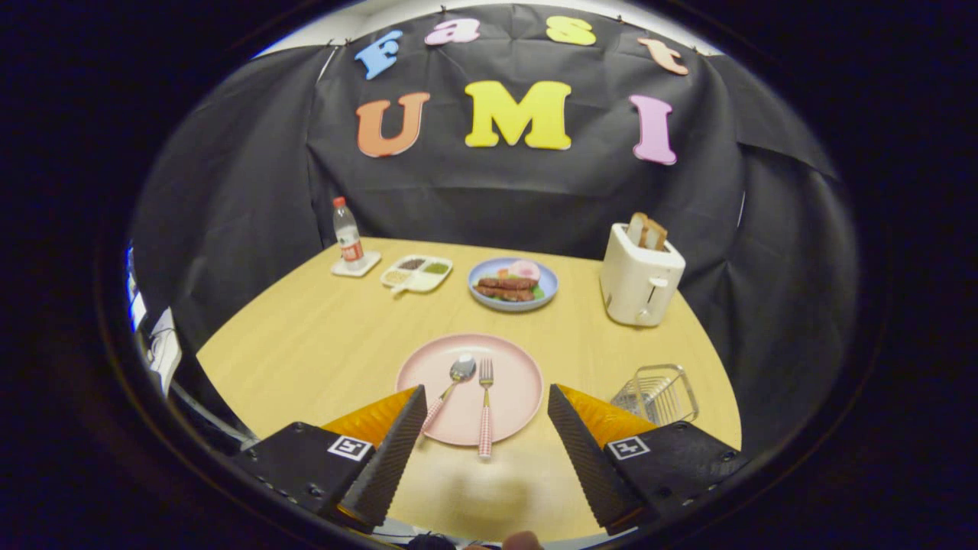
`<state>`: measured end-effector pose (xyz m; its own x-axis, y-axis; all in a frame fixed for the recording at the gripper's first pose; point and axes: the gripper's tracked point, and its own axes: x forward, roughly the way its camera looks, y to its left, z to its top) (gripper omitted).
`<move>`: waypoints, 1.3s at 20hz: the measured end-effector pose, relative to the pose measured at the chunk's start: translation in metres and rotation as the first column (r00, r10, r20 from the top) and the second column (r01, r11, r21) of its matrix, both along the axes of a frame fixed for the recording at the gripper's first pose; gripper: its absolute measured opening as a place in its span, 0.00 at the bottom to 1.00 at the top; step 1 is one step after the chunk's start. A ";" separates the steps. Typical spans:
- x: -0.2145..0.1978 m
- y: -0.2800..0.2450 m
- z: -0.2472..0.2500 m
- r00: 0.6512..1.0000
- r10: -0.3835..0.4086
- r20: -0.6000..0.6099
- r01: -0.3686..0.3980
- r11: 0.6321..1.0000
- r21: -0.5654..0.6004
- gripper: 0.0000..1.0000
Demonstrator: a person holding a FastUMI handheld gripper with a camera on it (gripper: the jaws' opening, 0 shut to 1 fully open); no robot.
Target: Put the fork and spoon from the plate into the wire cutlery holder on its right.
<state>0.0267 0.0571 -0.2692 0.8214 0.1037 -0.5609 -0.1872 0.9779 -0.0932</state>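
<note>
- The gripper (484,439) is hovering above the near edge of the wooden bench (306,344), its jaws spread wide and grasping nothing.
- The pink plate (519,382) is lying just ahead of the fingers, its near rim sitting between them.
- The spoon (452,387) is resting on the plate's left half, bowl pointing away and pink handle slanting back toward the left finger (390,451).
- The fork (485,407) is lying just beside the spoon on its right, tines pointing away, its checked handle overhanging the plate's near rim.
- The wire cutlery holder (659,393) is standing on the bench right of the plate, just beyond the right finger (584,451), apart from the plate.
- Farther back, a blue plate (477,294) is carrying food, with a divided tray (416,273) on its left.
- A water bottle (348,235) is standing on a white coaster (357,266) at the far left.
- A cream toaster (640,283) is standing at the far right with toast (646,231) sticking up out of it.
</note>
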 end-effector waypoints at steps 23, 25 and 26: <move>0.032 -0.007 -0.114 0.936 -0.060 -0.346 0.000 0.985 -0.171 0.11; 0.034 -0.009 -0.110 0.932 -0.069 -0.356 0.011 0.987 -0.163 0.04; 0.033 -0.011 -0.105 0.928 -0.068 -0.366 0.012 0.988 -0.153 0.04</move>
